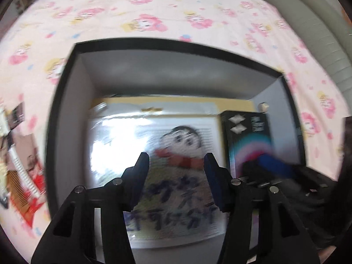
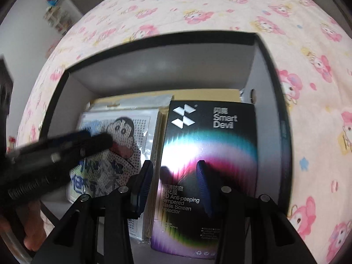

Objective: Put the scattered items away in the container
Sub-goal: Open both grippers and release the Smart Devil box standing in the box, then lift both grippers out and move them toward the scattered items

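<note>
Left wrist view: the left gripper [image 1: 176, 160] hangs over an open black box [image 1: 59, 101] with pale grey inner walls, which sits on a bed sheet [image 1: 154, 11] printed with pink cartoon figures. Its jaws stand open with nothing pressed between them. Below them, flat on the box floor, lies a clear-wrapped cartoon packet [image 1: 176, 136] showing a dark-haired figure with a red scarf and blue characters underneath. To its right a black screen protector box [image 1: 246, 132] with a rainbow arc lies in the container's right part, just beside the packet. The right gripper [image 1: 275, 167], blurred, with a blue pad showing, reaches in from the right over that box. Outside the container, at the far left on the sheet, lie more scattered items [image 1: 19, 176], among them something red and something with white teeth; they are too smeared to name.

Right wrist view: the right gripper [image 2: 173, 169] points down at the Smart Devil box [image 2: 209, 154]. Its jaws are apart; the left pad stands at the box's left edge and the right pad over its glossy face, and whether they press on it I cannot tell. The cartoon packet [image 2: 123, 132] lies to the left, partly under the blurred left gripper [image 2: 66, 145], held by a hand [image 2: 33, 226] at the lower left. The container's black rim [image 2: 154, 41] frames both things.
</note>
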A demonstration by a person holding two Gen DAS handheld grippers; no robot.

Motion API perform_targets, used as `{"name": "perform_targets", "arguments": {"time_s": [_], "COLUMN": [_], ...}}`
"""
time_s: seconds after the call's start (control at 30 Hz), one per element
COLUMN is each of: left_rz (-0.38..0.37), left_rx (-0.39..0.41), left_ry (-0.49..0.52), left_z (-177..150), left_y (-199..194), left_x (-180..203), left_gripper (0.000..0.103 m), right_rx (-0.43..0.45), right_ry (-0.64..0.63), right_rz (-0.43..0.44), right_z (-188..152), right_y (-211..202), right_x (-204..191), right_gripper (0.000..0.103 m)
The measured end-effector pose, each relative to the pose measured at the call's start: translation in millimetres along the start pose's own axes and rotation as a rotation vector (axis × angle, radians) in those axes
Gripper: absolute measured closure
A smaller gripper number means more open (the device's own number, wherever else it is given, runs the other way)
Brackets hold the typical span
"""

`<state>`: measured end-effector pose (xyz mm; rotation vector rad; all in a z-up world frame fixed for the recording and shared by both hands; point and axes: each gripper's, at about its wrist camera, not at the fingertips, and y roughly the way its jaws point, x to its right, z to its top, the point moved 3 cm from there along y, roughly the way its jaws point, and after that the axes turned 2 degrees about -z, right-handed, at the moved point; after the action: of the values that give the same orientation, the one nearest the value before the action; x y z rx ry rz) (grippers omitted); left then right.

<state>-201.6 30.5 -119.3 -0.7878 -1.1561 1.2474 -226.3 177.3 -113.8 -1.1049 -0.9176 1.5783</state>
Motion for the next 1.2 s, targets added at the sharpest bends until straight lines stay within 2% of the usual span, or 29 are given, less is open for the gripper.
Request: {"name": "perform_targets", "arguments": {"time_s": [0.03, 0.17, 0.27, 0.33, 0.37, 0.43, 0.5, 0.57, 0.67, 0.8, 0.9, 1.03, 1.2], "left_rz": [0.003, -0.087, -0.054, -0.087, -0.103, -0.127, -0.156, -0.198, -0.19, -0.202, -0.159, -0.163, -0.189], "left_rx": [-0.01, -0.11, -0.103, -0.108, -0.113, -0.124, -0.122, -0.102, -0.012, 0.055, 0.094, 0.115, 0.111], "left_ry": [-0.006, -0.076, -0.065, -0.085, -0.093, -0.092, -0.095, -0.105, -0.064, 0.031, 0.096, 0.141, 0.166], "left_z": [-2.2, -9.7, -14.1, -15.3, -16.1, -22.5, -26.0, -30.4, -37.6, -51.6, -63.8, -80.4, -91.5], "left_y": [2.7, 20.8, 19.6, 18.8, 18.4, 16.5, 13.6, 7.5, -14.3, -45.0, -64.5, -88.8, -102.8], "left_x": [-1.3, -7.6, -4.8, -8.6, -10.6, -8.7, -9.8, -10.7, -5.2, 11.2, 16.4, 13.0, -0.2], "left_gripper": [0.05, 0.05, 0.053, 0.052, 0.052, 0.052, 0.053, 0.053, 0.053, 0.051, 0.051, 0.051, 0.052], "right_rx": [0.02, 0.03, -0.044, -0.044, -0.05, -0.082, -0.084, -0.07, -0.034, 0.089, 0.163, 0.227, 0.23], "right_ry": [0.03, 0.04, 0.01, 0.004, 0.025, 0.092, 0.086, 0.085, 0.097, 0.068, 0.058, 0.051, 0.055], "right_rz": [0.005, -0.002, -0.008, -0.008, 0.021, 0.141, 0.156, 0.143, 0.134, 0.033, -0.027, -0.033, -0.013], "right_z": [0.5, 0.8, -5.9, -7.8, -8.1, -9.8, -12.9, -17.1, -23.8, -36.2, -46.8, -61.7, -79.3], "right_y": [-5.4, -8.3, 8.1, 9.1, 8.2, 8.1, 7.0, 3.1, -7.7, -36.1, -57.5, -77.1, -85.5], "right_x": [2.4, 2.4, -2.8, -4.1, -2.6, 1.9, 1.6, -1.4, -2.0, -7.9, -12.1, -22.1, -42.7], "right_gripper": [0.066, 0.065, 0.064, 0.061, 0.059, 0.051, 0.05, 0.05, 0.051, 0.05, 0.051, 0.051, 0.051]}}
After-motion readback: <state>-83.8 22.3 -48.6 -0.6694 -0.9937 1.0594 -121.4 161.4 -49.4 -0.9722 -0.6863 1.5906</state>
